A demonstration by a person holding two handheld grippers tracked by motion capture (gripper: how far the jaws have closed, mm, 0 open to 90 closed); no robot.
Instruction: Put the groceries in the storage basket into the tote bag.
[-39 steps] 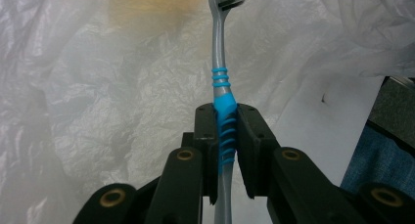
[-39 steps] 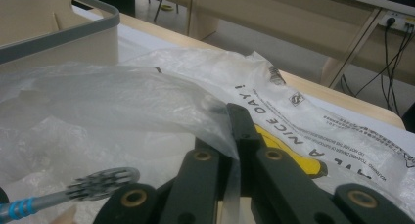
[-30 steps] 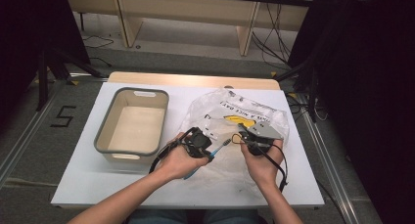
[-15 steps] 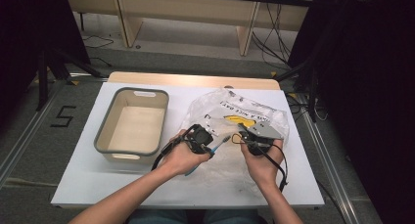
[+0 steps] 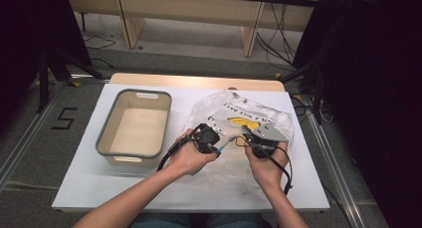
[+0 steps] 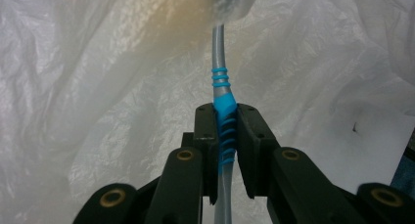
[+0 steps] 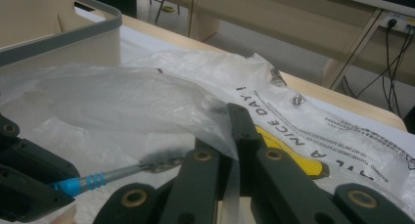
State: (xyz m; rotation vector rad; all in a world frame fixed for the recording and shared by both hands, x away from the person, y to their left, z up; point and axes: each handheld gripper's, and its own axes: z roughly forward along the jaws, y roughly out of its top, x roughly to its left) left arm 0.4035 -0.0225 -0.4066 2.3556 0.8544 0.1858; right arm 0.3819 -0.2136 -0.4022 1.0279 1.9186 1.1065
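My left gripper (image 5: 215, 147) (image 6: 227, 114) is shut on a thin grey tool with a blue ribbed grip (image 6: 221, 84) (image 5: 223, 146). The tool's far end reaches under the edge of a clear plastic bag (image 5: 259, 116) (image 6: 98, 87), so its head shows only dimly through the film. My right gripper (image 5: 247, 140) (image 7: 230, 136) is shut on that bag's edge and holds a fold of film (image 7: 147, 94) lifted off the table. In the right gripper view the left gripper (image 7: 29, 182) sits at the lower left, with the tool (image 7: 98, 179) pointing toward my right jaws.
A beige bin with a grey rim (image 5: 107, 131) (image 7: 63, 35) stands empty on the white table (image 5: 89, 183), left of both hands. The bag carries yellow and black print (image 5: 244, 121). A wooden edge (image 5: 199, 81) runs along the table's far side.
The left gripper with the tool has crept slightly up and right, toward the bag's lifted edge. The right gripper has kept still.
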